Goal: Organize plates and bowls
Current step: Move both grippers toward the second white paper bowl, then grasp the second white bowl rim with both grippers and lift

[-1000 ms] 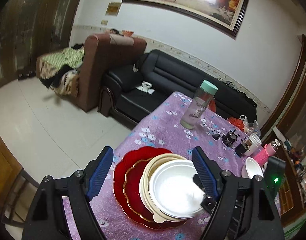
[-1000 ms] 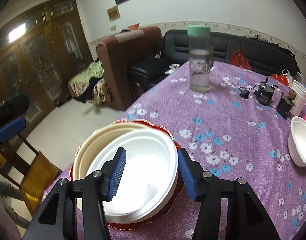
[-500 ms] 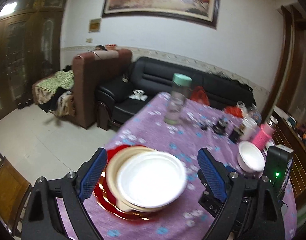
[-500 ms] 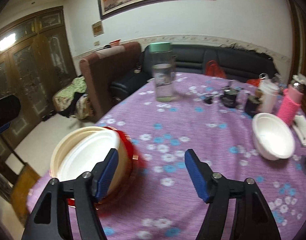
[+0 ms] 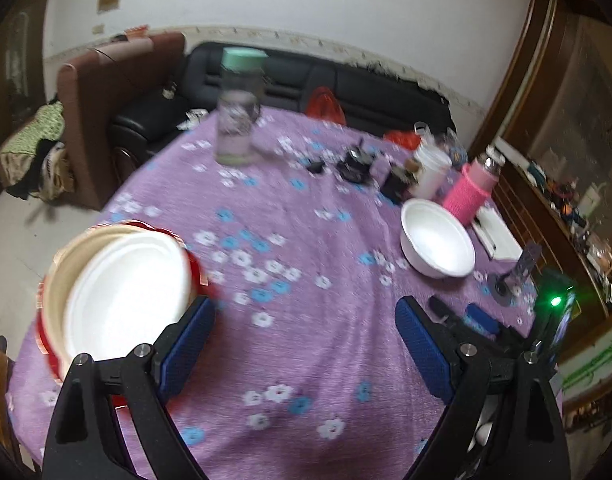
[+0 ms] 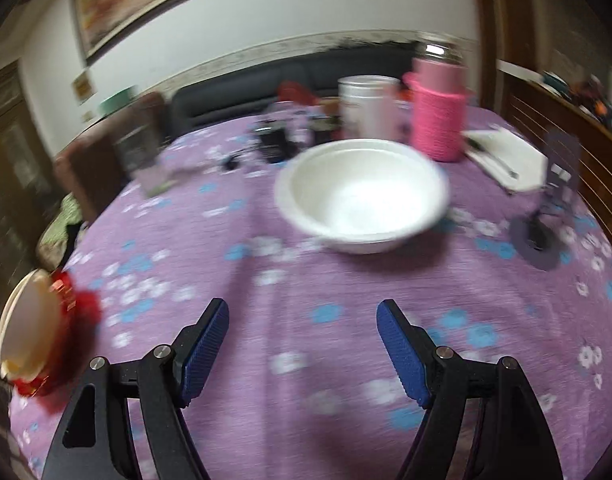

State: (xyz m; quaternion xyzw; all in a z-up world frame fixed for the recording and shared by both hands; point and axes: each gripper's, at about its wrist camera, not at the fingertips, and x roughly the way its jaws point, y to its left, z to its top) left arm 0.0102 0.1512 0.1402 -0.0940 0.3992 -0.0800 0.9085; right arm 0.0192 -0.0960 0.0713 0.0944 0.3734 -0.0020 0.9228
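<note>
A stack of plates (image 5: 122, 300), white on cream on red, rests at the table's left edge; the right wrist view shows this stack (image 6: 34, 328) at its far left. A lone white bowl (image 5: 438, 240) stands to the right, and in the right wrist view the bowl (image 6: 362, 196) lies straight ahead. My left gripper (image 5: 306, 320) is open over bare cloth, its left finger beside the stack. My right gripper (image 6: 302, 320) hovers short of the bowl, its jaws opening, nothing between them.
A purple flowered tablecloth (image 5: 306, 280) covers the round table. At the back stand a clear bottle with a green lid (image 5: 238, 108), a pink-sleeved flask (image 5: 470, 192), a white cup (image 5: 432, 172) and small dark gadgets. A phone stand (image 6: 546, 216) sits right of the bowl.
Both grippers have swung right, away from the plate stack toward the white bowl. The right gripper has let go of the white plate and opened wider; the left jaws stand a little wider too.
</note>
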